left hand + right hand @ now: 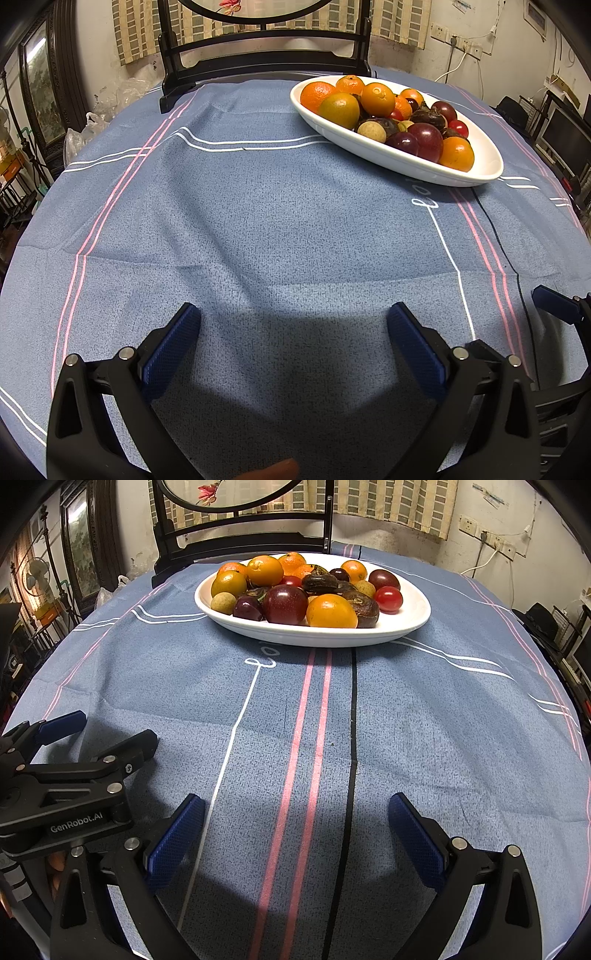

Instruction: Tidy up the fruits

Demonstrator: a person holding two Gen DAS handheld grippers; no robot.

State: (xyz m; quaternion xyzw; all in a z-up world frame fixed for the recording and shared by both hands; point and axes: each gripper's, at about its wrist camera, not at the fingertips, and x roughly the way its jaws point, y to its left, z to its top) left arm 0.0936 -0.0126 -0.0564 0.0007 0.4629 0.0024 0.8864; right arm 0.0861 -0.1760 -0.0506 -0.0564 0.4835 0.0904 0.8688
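Note:
A white oval dish (487,168) (413,622) stands on the far part of the blue tablecloth, piled with oranges (377,99) (331,611), dark purple fruits (424,136) (285,603), small red tomatoes (388,599) and pale round longans (371,132) (223,603). My left gripper (293,315) hovers open over bare cloth, well short of the dish, which lies ahead to its right. My right gripper (295,806) is open too, with the dish straight ahead and far off. Nothing sits between either pair of fingers. The left gripper (103,734) also shows at the left of the right wrist view.
A dark wooden stand (266,40) (240,535) with a round painted panel rises behind the table's far edge. Plastic bags (88,125) lie off the left rim. Shelves and cables (554,122) crowd the right side. The striped cloth (314,720) covers the round table.

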